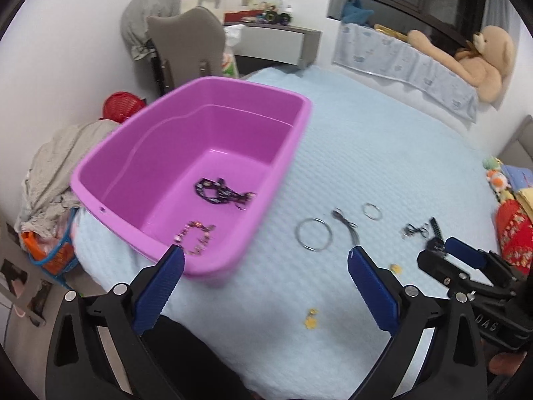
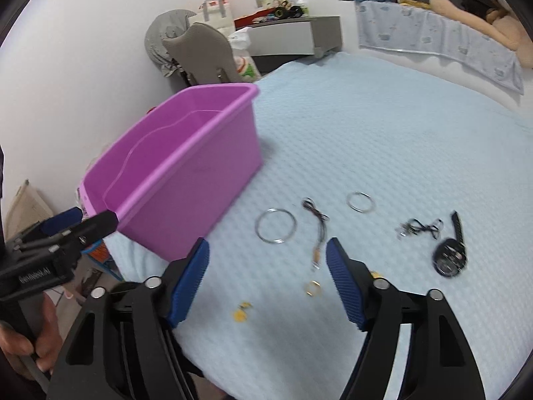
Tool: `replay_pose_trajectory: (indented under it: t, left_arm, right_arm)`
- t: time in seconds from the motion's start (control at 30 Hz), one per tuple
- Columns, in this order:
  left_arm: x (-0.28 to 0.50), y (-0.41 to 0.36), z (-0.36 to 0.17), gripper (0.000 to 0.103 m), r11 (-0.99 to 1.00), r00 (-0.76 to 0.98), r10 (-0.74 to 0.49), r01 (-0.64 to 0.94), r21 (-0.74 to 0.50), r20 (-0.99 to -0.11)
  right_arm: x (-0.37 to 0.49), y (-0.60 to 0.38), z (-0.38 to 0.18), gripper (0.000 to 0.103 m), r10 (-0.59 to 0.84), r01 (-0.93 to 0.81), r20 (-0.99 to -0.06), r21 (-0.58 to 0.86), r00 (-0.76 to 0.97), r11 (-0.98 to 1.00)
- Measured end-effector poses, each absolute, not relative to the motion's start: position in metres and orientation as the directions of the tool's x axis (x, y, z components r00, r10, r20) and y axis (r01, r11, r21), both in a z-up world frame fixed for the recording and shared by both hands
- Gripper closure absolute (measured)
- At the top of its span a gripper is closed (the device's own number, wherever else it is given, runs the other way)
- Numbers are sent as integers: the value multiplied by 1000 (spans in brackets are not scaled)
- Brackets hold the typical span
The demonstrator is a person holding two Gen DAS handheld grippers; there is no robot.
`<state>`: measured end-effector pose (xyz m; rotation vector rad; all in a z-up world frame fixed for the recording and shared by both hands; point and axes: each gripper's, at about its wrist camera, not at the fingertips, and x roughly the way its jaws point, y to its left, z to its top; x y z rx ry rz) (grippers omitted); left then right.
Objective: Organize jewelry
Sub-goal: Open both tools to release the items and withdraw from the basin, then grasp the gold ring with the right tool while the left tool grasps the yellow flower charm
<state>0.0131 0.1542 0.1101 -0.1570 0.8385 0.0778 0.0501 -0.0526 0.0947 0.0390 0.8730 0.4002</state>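
A purple plastic bin (image 1: pixel 293 140) (image 2: pixel 200 183) sits on the light blue bedspread (image 1: pixel 383 153) (image 2: pixel 383 126). Inside lie a dark necklace (image 1: pixel 220 193) and a beaded bracelet (image 1: pixel 196 236). On the bed lie a large silver bangle (image 1: pixel 313 234) (image 2: pixel 275 225), a small silver ring (image 1: pixel 372 211) (image 2: pixel 360 202), a cord pendant (image 1: pixel 346 225) (image 2: pixel 318 230), a dark chain tangle (image 1: pixel 414 230) (image 2: pixel 418 226), a black watch (image 2: pixel 449 253), a gold ring (image 2: pixel 313 288) and yellow earrings (image 1: pixel 311 318) (image 2: pixel 241 311). My left gripper (image 1: pixel 266 266) (image 2: pixel 83 223) is open and empty at the bin's near corner. My right gripper (image 2: pixel 268 250) (image 1: pixel 443 250) is open and empty above the pendant.
A teddy bear (image 1: pixel 479 56) lies on the sill beyond the bed. A grey chair (image 1: pixel 186 43) and a dresser (image 1: pixel 276 40) stand at the far wall. Clothes and a basket (image 1: pixel 50 180) are at the left bed edge. Toys (image 1: pixel 513 206) sit at the right.
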Motion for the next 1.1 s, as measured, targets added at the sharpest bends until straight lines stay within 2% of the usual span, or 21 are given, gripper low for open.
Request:
replay_pose_trajectory:
  t: [0.23, 0.43, 0.7, 1.1]
  left_arm:
    - [-7, 126, 81, 6, 980, 666, -47, -114, -164, -744]
    - [-12, 102, 42, 6, 978, 635, -61, -115, -173, -770]
    - [-11, 82, -10, 6, 991, 624, -1, -106, -86, -782]
    - [14, 87, -61, 6, 982, 588, 45, -174, -72, -807]
  right_arm:
    - [18, -90, 62, 31, 300, -269, -737, 164, 606, 949]
    - [6, -109, 21, 31, 272, -248, -772, 152, 574, 957]
    - [12, -117, -17, 31, 254, -257, -759, 118, 599, 959]
    - [42, -99, -61, 31, 287, -367, -763, 70, 579, 927]
